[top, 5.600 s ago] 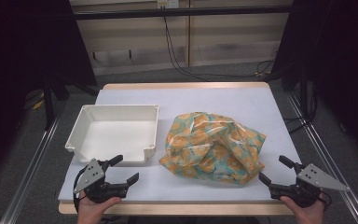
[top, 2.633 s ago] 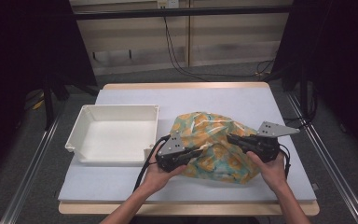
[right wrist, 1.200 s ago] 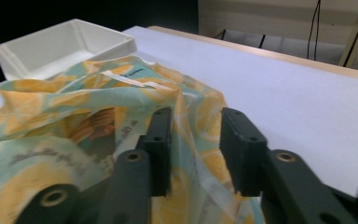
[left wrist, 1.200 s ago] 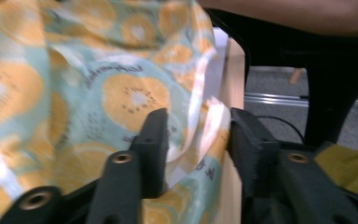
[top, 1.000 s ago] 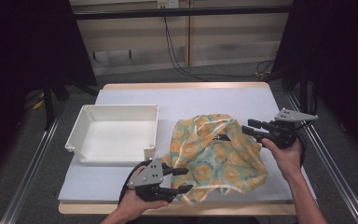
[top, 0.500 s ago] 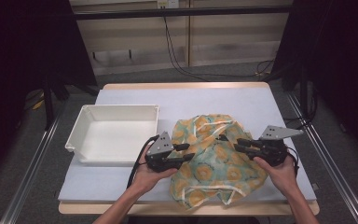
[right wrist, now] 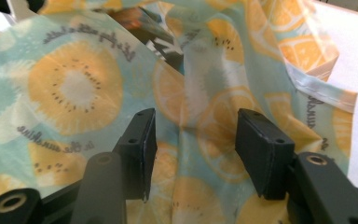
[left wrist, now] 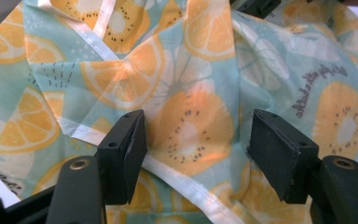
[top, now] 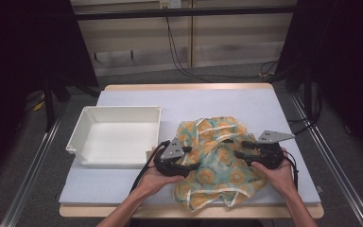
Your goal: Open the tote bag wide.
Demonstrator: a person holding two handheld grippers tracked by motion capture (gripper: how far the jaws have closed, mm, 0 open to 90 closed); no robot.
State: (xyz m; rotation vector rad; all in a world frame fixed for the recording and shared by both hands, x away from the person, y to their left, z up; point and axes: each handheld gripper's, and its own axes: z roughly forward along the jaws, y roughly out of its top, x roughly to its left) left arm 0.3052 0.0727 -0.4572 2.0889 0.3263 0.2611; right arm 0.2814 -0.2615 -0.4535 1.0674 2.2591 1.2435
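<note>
High view has a crumpled thin cloth printed with orange citrus slices on pale teal, edged in white trim, lying on the near right part of the pale blue-grey table top, with its lower edge bunched up close to the table's front edge. Just left of it sits a shallow white rectangular plastic bin, nothing in it as far as I can see, and the cloth's left edge comes right up near the bin's corner. The left gripper is held in the person's left hand at the cloth's left side, and the right gripper is in the right hand at the cloth's right side, both pointing inward toward each other over the fabric, each with a grey three-cornered plate on top. Left gripper view is basically all fabric: the left gripper has its jaws spread wide, a big orange slice print between them and a white hem running diagonally underneath, nothing pinched. Right gripper view is much the same, the right gripper jaws also well apart over a soft fold of the cloth, not clamped on anything, and you can read some curly grey script printed on the fabric, plus a bit of bare table at the far right.
</note>
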